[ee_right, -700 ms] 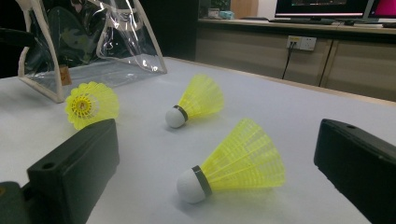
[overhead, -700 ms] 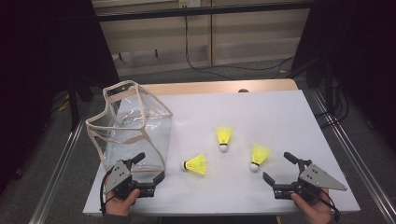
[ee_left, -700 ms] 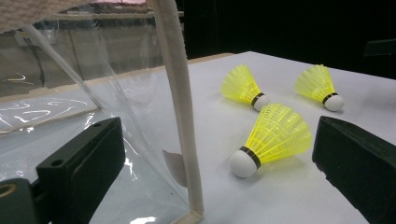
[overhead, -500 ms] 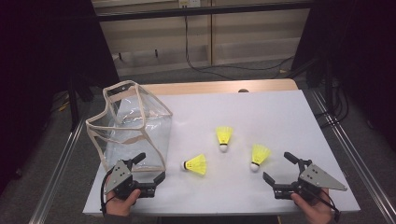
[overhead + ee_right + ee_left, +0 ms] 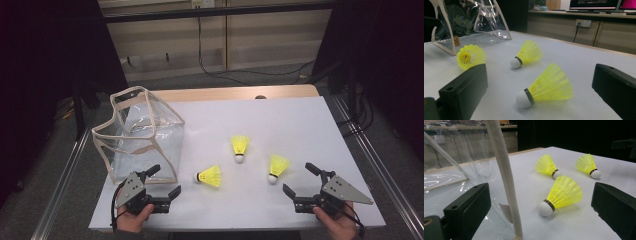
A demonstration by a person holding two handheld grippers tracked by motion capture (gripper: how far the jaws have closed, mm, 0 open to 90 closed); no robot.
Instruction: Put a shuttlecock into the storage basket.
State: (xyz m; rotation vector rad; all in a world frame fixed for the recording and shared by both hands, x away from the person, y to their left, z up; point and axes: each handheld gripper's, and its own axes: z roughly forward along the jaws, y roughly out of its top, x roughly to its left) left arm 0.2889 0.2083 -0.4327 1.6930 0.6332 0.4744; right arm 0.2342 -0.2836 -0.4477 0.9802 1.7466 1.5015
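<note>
On the white surface point(image 5: 300, 125) the biggest thing is the clear bag point(image 5: 137, 135), standing upright at the left edge with its mouth up, so stuff can presumably get dropped in from above. Three yellow shuttlecocks lie on their sides in the middle: one point(image 5: 210, 176) just right of the bag, one point(image 5: 240, 147) further back, one point(image 5: 276, 167) toward the right. The left claw point(image 5: 161, 184) sits low at the bag's near corner, jaws wide, nothing in them, lined up on the nearest shuttlecock. The right claw point(image 5: 301, 181) is wide and empty too (aimed at its own nearest one). Hard bits: the bag's inside is glare and reflections, so can't tell if anything's in there, and its top gets cut off in the left gripper view.
</note>
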